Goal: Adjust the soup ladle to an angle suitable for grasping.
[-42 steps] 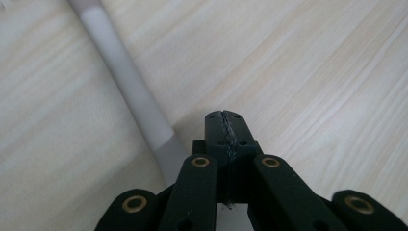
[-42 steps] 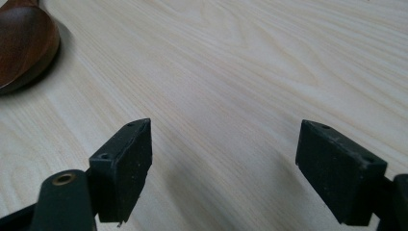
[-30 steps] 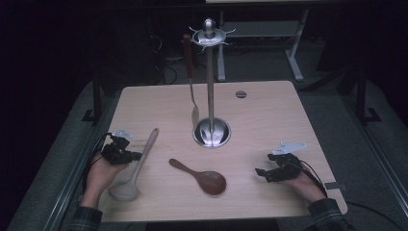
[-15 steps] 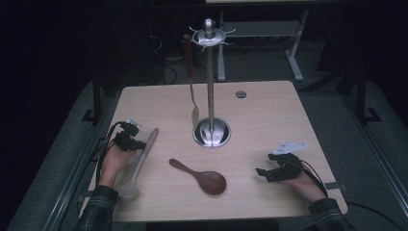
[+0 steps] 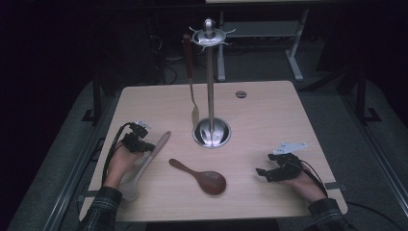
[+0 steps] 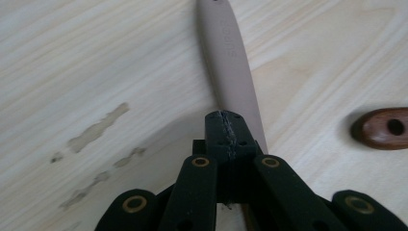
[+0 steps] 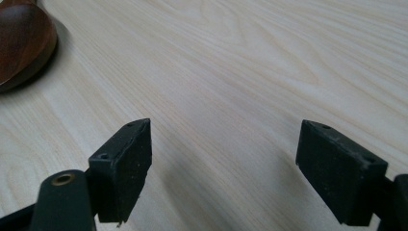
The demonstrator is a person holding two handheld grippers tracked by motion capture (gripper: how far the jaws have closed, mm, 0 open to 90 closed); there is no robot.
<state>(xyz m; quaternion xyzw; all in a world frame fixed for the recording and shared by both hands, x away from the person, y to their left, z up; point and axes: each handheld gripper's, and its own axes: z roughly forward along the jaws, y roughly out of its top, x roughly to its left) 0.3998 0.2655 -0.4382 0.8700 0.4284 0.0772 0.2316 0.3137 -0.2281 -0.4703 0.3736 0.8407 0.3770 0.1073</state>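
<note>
A: Two grippers are seen at the table [image 5: 269, 103]. How are the jaws set?

B: L gripper [image 5: 138, 142] is clenched, jaws pressed together w/ nothing between them, over the handle of the pale spoon [image 5: 146, 161]. In the left gripper view the closed tips [image 6: 226, 126] are seen just above that handle [image 6: 230, 62]; whether it's touched can't be told.

A: And the R one?

B: R gripper [image 5: 269, 172] is released; jaws are spread wide, w/ bare wood between them. In the right gripper view the fingertips [image 7: 124, 166] are kept low over the table.

A: Where's the pale spoon laid?

B: Flat at the table's left, handle pointed toward the stand [image 5: 210, 86], bowl near the front edge, partly hidden by the left hand [image 5: 120, 163].

A: Other items?

B: Dark spoon [image 5: 202, 177] is laid flat between the grippers, apart from both. One utensil [image 5: 190, 72] is hung on the stand's left side.
</note>
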